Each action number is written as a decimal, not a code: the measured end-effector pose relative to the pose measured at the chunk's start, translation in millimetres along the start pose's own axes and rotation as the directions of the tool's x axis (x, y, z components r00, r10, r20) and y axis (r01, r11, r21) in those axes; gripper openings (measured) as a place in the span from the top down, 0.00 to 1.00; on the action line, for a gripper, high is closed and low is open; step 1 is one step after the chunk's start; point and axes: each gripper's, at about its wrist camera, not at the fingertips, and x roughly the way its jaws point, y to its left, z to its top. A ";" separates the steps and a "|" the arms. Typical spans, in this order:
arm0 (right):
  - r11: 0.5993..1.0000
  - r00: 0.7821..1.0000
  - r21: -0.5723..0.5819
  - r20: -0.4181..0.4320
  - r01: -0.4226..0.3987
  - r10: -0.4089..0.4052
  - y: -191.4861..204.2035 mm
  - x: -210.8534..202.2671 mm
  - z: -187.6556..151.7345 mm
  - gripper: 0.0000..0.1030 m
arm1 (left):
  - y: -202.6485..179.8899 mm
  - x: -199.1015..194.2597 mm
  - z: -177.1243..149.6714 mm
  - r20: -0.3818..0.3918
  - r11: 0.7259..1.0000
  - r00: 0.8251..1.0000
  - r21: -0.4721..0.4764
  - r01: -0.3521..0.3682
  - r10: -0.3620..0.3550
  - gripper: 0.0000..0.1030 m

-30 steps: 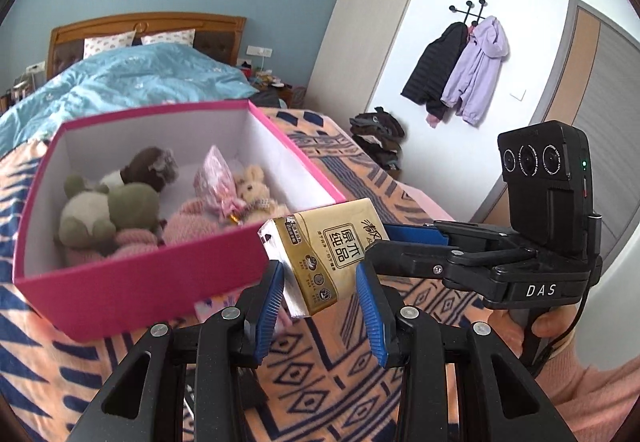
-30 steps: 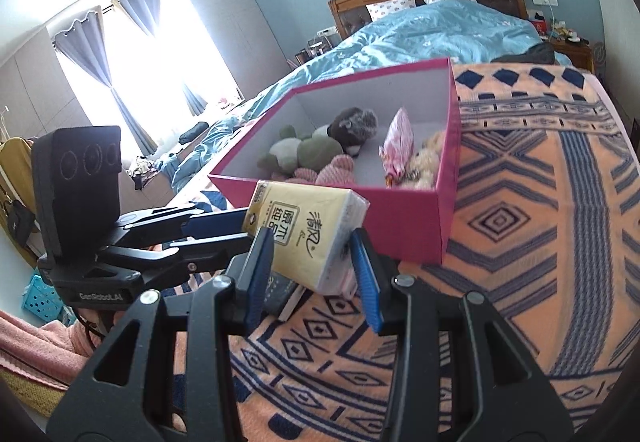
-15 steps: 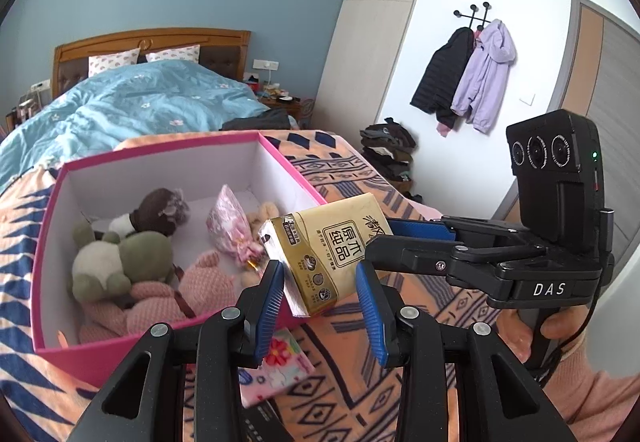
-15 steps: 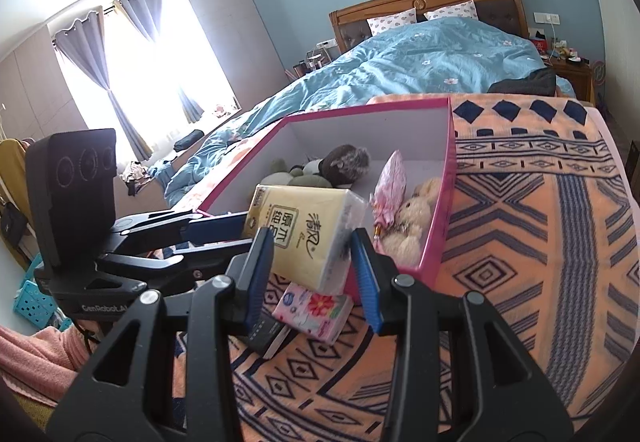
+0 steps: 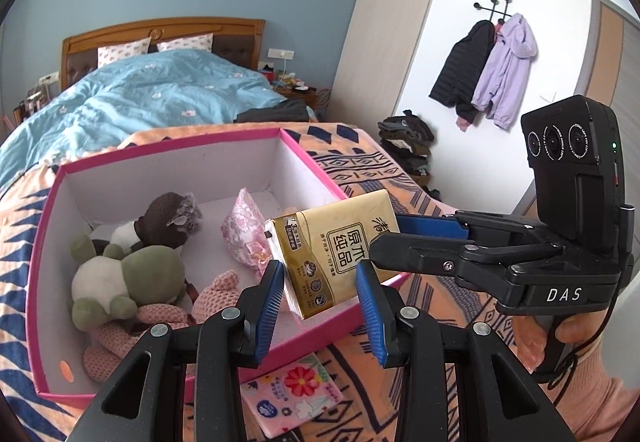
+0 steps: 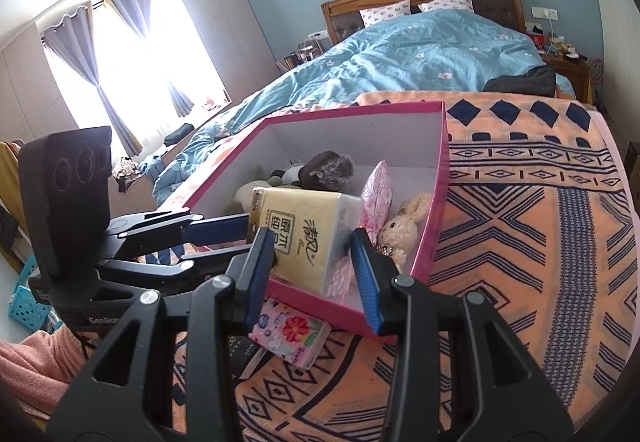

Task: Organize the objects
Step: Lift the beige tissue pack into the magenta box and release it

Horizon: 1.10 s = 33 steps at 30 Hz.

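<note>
A big bed (image 6: 532, 202) with an orange and blue patterned blanket carries a pink box (image 5: 46, 274) with white walls inside. In the box lie a green and white soft toy (image 5: 128, 282), a brown soft toy (image 5: 168, 220), a pink knitted toy (image 5: 160, 318), a pink patterned bag (image 5: 244, 230) and a small cream bunny (image 6: 408, 226). A yellow tissue pack (image 5: 336, 254) hangs in the air over the near right corner of the box, and both tools grip it together. The left tool (image 5: 320, 306) is clenched on it, with its 2 blue pads pressing the short ends of the pack as seen from its own camera. The right tool (image 6: 314, 278) is clenched on the same pack from the other side, its pads on the 2 sides of the pack. Both tools point down at a slant toward the box, and their arms meet at the pack from the left and the right. A hand (image 5: 540, 342) in a pink sleeve holds the right tool's grip. A small flowered tissue pack (image 5: 296, 398) lies on the blanket just in front of the box, under the tools. Next to it is a dark flat thing that is too hidden to tell.
</note>
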 end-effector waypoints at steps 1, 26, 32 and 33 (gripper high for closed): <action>1.000 1.000 0.000 -0.006 0.003 -0.003 -1.2 2.4 0.2 0.58 | 1.4 1.9 0.3 -0.005 1.000 1.000 -0.004 0.001 -0.001 0.64; 0.991 0.989 0.027 -0.065 0.134 -0.132 -13.9 35.9 2.4 0.51 | 19.1 51.8 -5.4 -0.133 0.998 0.990 -0.041 -0.043 0.037 0.64; 0.988 0.986 0.022 -0.057 0.155 -0.154 -14.6 34.8 0.4 0.50 | 20.0 53.2 -4.5 -0.120 0.995 0.989 -0.038 -0.093 0.088 0.64; 0.987 0.986 0.020 -0.053 0.158 -0.157 -14.4 34.2 -0.2 0.50 | 21.0 53.4 -4.2 -0.119 0.994 0.988 -0.042 -0.102 0.097 0.64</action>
